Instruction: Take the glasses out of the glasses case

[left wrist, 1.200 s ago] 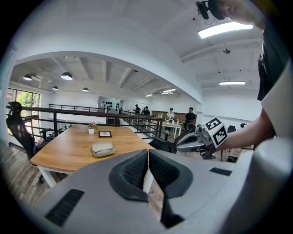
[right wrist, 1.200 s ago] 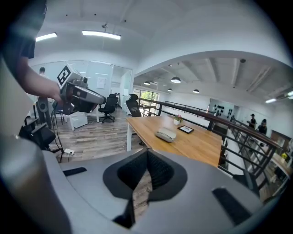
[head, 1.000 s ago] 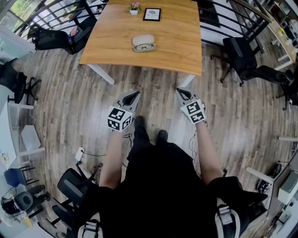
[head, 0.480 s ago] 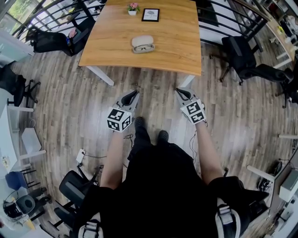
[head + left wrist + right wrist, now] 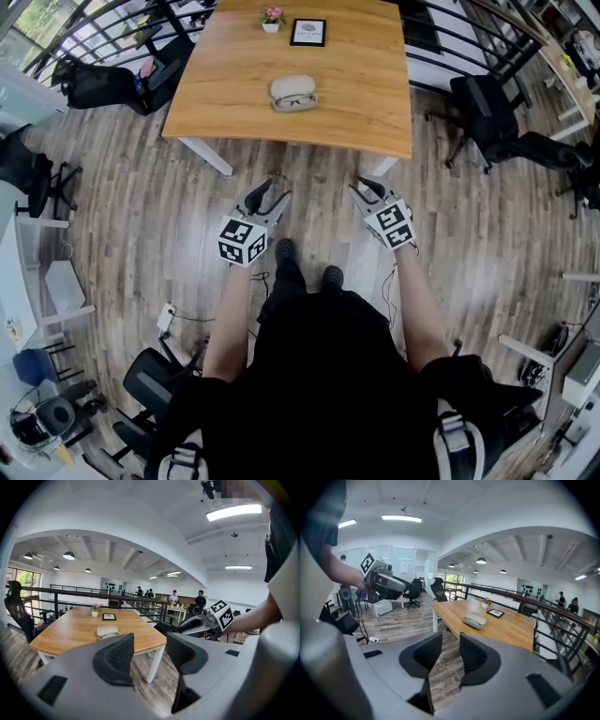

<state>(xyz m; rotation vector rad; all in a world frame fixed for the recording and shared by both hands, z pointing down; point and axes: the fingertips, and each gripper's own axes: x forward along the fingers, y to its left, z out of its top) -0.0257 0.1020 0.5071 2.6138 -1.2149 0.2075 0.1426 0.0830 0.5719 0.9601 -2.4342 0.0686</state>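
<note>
A pale glasses case (image 5: 293,93) lies open on the wooden table (image 5: 356,103), with dark-framed glasses showing in it. It also appears as a small case (image 5: 108,631) in the left gripper view and as a case (image 5: 475,620) in the right gripper view. Both grippers hang over the floor, short of the table's near edge and well away from the case. The jaws of my left gripper (image 5: 273,191) are opening wide with nothing between them. My right gripper (image 5: 367,187) is opening too, and its narrower gap is empty.
A small flower pot (image 5: 272,16) and a framed card (image 5: 307,32) stand at the table's far end. Black office chairs (image 5: 487,108) sit to the right and far left. A dark railing (image 5: 70,592) runs behind the table. Cables (image 5: 187,309) lie on the wooden floor.
Both grippers' jaws have gone from shut to open, the left wider than the right. Both hands have shifted slightly over the floor before the table.
</note>
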